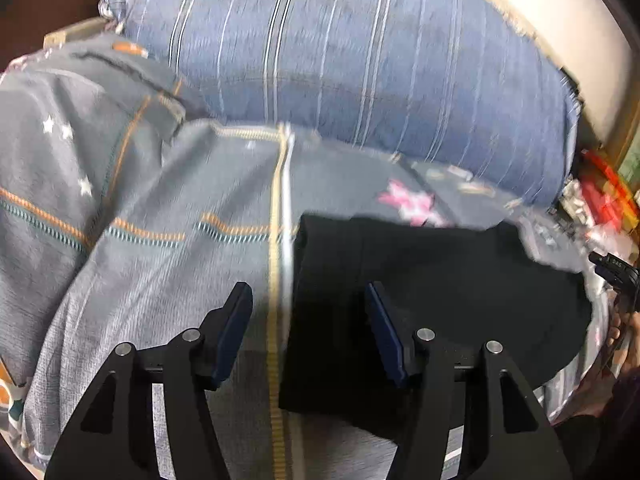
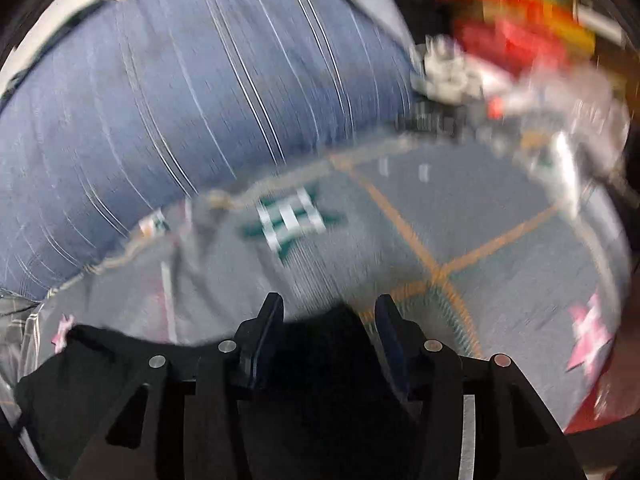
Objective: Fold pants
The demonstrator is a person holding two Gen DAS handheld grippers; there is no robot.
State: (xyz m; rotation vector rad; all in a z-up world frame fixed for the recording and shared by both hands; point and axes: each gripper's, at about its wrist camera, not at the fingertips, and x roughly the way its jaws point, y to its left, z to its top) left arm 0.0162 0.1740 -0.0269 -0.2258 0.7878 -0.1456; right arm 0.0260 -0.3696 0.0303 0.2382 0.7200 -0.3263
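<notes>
The black pants (image 1: 440,300) lie folded flat on a grey patterned bedsheet (image 1: 160,260). My left gripper (image 1: 308,292) is open above the left edge of the pants, nothing between its fingers. In the right wrist view, which is blurred, the black pants (image 2: 100,368) lie under my right gripper (image 2: 328,304). It is open above the pants' far edge, with black cloth showing between the fingers; I cannot tell if it touches them.
A large blue striped pillow (image 1: 340,52) lies behind the pants; it also shows in the right wrist view (image 2: 180,100). Red and white clutter (image 2: 508,44) sits at the bed's far right corner. A hand (image 1: 616,332) with a black device shows at right.
</notes>
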